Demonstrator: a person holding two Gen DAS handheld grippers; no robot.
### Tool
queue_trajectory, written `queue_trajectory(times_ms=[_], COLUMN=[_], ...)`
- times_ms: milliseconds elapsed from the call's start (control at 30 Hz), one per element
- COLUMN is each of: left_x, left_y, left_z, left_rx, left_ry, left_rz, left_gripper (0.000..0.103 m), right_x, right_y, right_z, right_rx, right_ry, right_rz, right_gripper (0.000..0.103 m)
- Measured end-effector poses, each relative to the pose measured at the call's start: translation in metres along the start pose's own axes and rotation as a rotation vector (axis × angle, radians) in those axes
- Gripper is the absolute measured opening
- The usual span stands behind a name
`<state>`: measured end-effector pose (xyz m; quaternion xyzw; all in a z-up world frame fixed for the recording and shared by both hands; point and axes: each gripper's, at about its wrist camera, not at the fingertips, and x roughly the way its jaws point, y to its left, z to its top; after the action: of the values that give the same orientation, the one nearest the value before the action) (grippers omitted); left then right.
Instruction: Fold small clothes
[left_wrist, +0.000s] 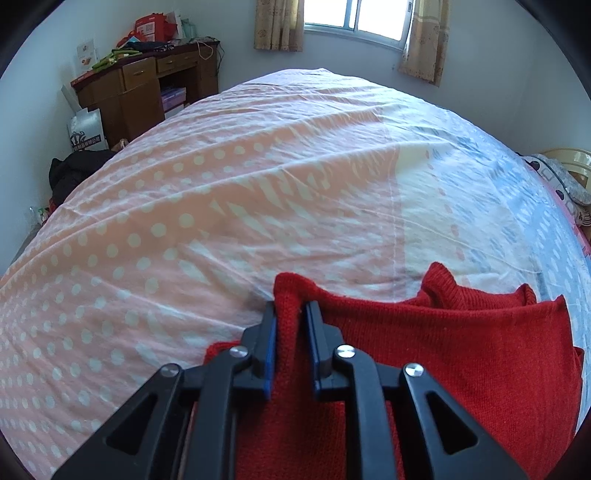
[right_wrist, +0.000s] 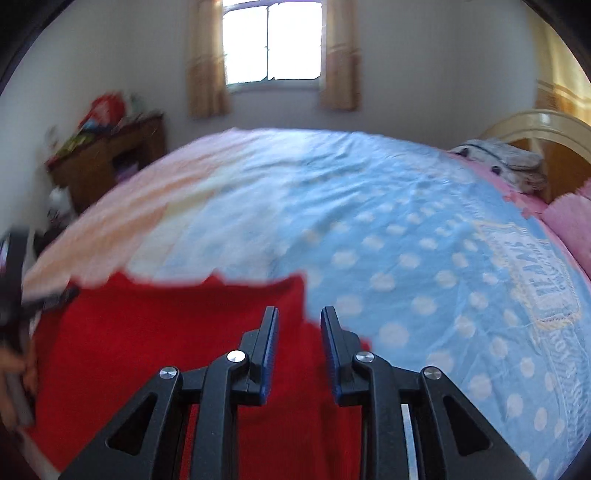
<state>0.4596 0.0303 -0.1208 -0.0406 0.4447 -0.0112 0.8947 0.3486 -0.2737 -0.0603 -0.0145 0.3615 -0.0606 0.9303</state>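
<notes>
A red knit sweater (left_wrist: 443, 354) lies on the bed's polka-dot sheet (left_wrist: 221, 206), partly folded, its collar toward the far side. My left gripper (left_wrist: 290, 310) is shut on a raised fold of the sweater's left edge, cloth bunched between its blue pads. In the right wrist view the sweater (right_wrist: 166, 343) fills the lower left, blurred. My right gripper (right_wrist: 298, 314) is open and empty, just above the sweater's right edge. The left gripper shows as a dark blur at the far left edge (right_wrist: 14, 288).
A wooden desk (left_wrist: 147, 85) with clutter stands beyond the bed's far left corner, bags and dark clothes on the floor beside it. A curtained window (right_wrist: 271, 40) is on the far wall. Folded bedding (right_wrist: 509, 162) and a headboard (right_wrist: 546, 125) are at right.
</notes>
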Motion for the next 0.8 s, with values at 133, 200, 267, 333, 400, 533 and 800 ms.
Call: queue_trajectory(times_ms=[133,200,267,333,400,533,800], left_x=[-0.001,-0.001,0.000,0.000,0.000,-0.008,-0.078], left_y=[-0.007,-0.010,-0.011,-0.010,-0.010,-0.010,-0.009], left_z=[-0.001,-0.002,-0.001,-0.001,-0.002,-0.007,-0.055], left_rx=[0.032,0.046,0.051,0.050,0.048,0.055,0.085], left_ry=[-0.005,-0.010,-0.010,-0.009,-0.013,-0.021,-0.016], left_rz=[0.048,0.078,0.094,0.096,0.111,0.133,0.035], left_gripper=[0.023,0.026,0.028,0.029,0.035,0.047,0.050], right_x=[0.026,0.032,0.034,0.034,0.034,0.035,0.036], right_y=[0.008,0.002,-0.002,-0.006,-0.007,-0.007,-0.008], right_z=[-0.026,-0.030,-0.029,-0.031,-0.032,-0.033,-0.032], right_rx=[-0.005,0.032,0.054,0.074,0.086,0.090,0.088], right_ry=[0.080,0.065,0.069,0.063,0.056,0.049,0.047], right_rz=[-0.033,-0.029,-0.011,0.010,0.021,0.021,0.019], right_gripper=[0.024,0.024,0.024,0.025,0.025,0.025,0.025])
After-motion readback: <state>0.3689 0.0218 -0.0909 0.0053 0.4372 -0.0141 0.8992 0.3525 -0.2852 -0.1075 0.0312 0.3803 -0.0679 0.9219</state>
